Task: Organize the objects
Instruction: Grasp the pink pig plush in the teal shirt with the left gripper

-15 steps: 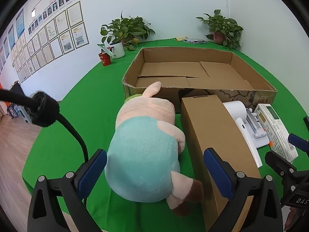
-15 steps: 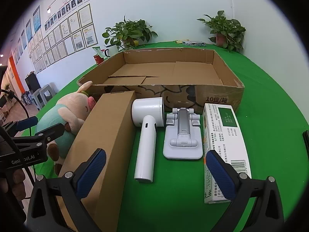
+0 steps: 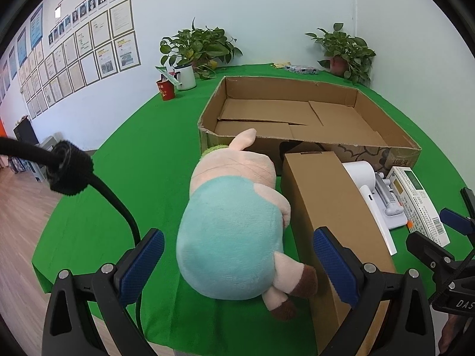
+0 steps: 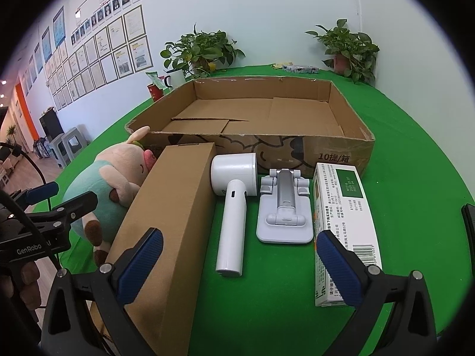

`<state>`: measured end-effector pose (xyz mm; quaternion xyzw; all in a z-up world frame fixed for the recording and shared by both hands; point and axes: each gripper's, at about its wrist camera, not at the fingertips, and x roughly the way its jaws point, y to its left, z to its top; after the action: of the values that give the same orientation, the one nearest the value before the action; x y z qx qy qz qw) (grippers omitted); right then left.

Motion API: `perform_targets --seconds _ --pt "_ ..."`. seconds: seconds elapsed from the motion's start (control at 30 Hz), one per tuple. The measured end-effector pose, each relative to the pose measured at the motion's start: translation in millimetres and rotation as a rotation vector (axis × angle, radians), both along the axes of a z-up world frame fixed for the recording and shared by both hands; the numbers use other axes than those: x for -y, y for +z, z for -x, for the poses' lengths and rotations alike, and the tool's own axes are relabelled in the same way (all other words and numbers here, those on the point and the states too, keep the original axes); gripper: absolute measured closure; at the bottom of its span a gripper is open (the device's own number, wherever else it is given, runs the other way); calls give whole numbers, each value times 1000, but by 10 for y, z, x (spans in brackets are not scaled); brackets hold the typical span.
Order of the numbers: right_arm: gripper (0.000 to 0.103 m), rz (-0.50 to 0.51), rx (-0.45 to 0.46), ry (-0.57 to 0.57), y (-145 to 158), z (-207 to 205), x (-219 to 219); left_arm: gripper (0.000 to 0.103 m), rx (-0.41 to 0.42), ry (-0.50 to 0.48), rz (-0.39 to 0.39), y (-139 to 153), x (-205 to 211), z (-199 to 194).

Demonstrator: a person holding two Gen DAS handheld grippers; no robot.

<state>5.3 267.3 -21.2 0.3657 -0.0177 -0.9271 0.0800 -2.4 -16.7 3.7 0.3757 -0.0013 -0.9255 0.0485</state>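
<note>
Plush pig point(image 3: 234, 231) | between wide-open left gripper point(image 3: 237, 270) pads, untouched | right gripper point(image 4: 237, 270) wide apart

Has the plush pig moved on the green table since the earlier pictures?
No. The plush pig still lies against the long brown box, its ear at the big carton's front wall.

Teal-and-pink plush pig point(image 3: 234, 231), plain brown carton point(image 4: 175, 207), white handheld device point(image 4: 234, 204), green tablecloth point(image 4: 415, 154)
</note>
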Motion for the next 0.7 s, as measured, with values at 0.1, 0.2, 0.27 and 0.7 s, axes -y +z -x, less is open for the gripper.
perform_targets --seconds 0.1,0.2,0.27,0.7 --pt "0 -10 -3 8 37 -3 47 3 -2 7 -16 24 80 -17" --pt "0 -5 -5 17 83 17 90 3 -2 14 -29 44 186 -21" --pt "0 1 -8 24 115 43 127 4 1 20 -39 52 258 -13" --pt "0 -2 -15 101 193 152 424 4 0 -68 -195 39 464 71"
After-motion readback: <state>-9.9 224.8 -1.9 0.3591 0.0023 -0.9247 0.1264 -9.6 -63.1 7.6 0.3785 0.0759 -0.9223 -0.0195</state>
